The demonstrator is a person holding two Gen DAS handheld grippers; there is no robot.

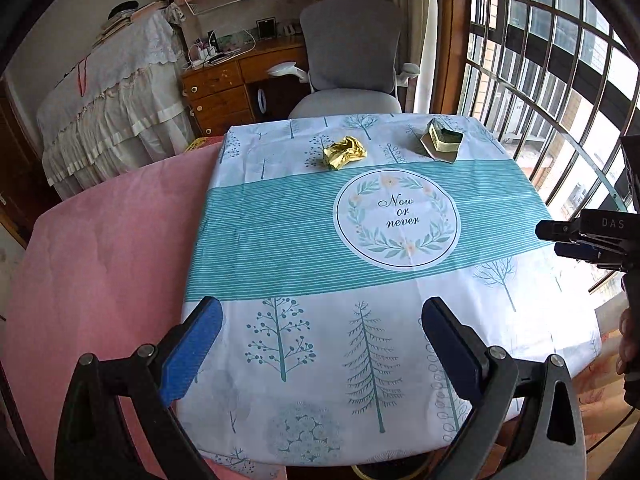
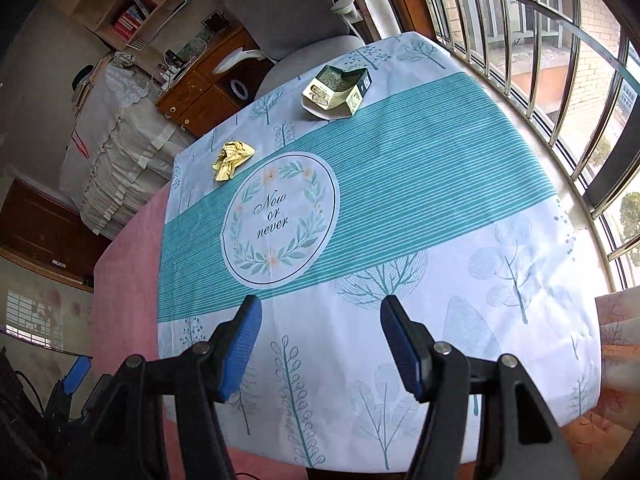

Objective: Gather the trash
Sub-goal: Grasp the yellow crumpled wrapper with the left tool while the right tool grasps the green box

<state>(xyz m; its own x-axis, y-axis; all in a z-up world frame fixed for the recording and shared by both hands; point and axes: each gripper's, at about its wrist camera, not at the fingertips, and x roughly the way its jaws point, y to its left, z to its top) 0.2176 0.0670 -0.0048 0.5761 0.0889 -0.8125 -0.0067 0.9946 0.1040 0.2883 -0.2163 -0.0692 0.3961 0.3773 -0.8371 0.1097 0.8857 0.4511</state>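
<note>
Crumpled wrapper point(image 1: 344, 153) and opened carton point(image 1: 441, 141) apart on the tablecloth's point(image 1: 520, 344) far end, wrapper left.

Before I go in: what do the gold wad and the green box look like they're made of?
Gold wad: probably metallised foil or foil-backed paper; sharp crumples, shiny gold glints. Green box: likely thin printed cardboard, crushed open; flat creased panels, slight sheen, pale inside. Both look light and easily crushed.

teal-striped tree-print tablecloth point(image 1: 280, 232), gold crumpled wrapper point(image 1: 344, 153), pink cover point(image 1: 112, 248)
</note>
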